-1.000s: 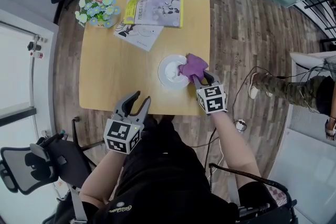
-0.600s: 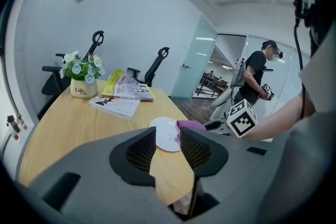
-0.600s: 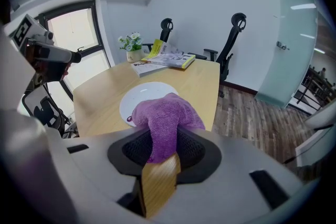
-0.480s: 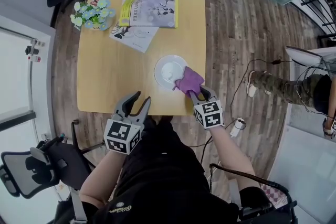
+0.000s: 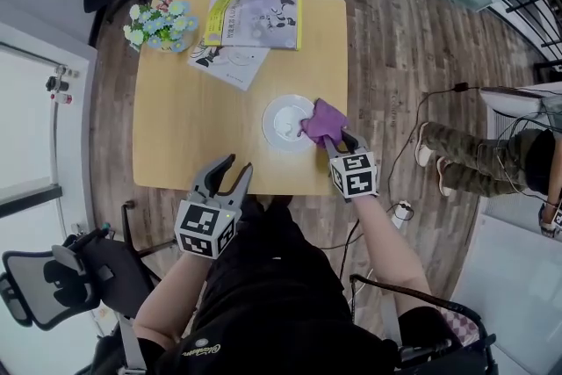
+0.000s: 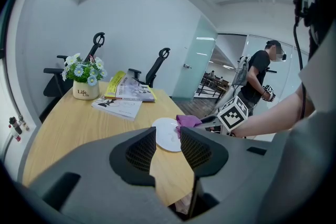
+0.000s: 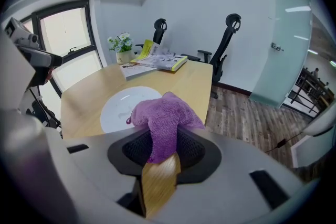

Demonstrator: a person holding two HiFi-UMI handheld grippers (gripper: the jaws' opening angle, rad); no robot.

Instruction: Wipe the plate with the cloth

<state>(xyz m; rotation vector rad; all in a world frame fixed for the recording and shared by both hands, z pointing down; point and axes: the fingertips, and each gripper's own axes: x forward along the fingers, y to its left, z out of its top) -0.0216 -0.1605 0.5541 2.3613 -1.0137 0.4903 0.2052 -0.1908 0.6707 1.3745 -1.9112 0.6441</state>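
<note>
- Nearest us, the left gripper (image 5: 232,163) hangs off the near table edge with its jaws apart and nothing between them. It sits where it was half a second ago.
- The right gripper (image 5: 337,139) has its jaws closed on a bunched fold of the purple cloth (image 5: 323,118), and the rest spills out ahead of the jaws.
- We judge the cloth soft, light and limp (an open knit, by its look). A pinch on a gathered fold suits it, since a loose corner would probably trail or slip out.
- The cloth lies over the right rim of the white plate (image 5: 281,122). Half a second ago it sat at the near-right rim, closer to us, so the stroke has carried it away along the edge.
- The plate rests on the table (image 5: 193,127), towards its near right. We take it to be stiff, smooth and breakable, and likely to skid under a sideways push, because nothing steadies it. It shows no shift on the table between frames.
- Farthest off, the books (image 5: 255,16) and flower pot (image 5: 158,20) stand well apart from the work.
</note>
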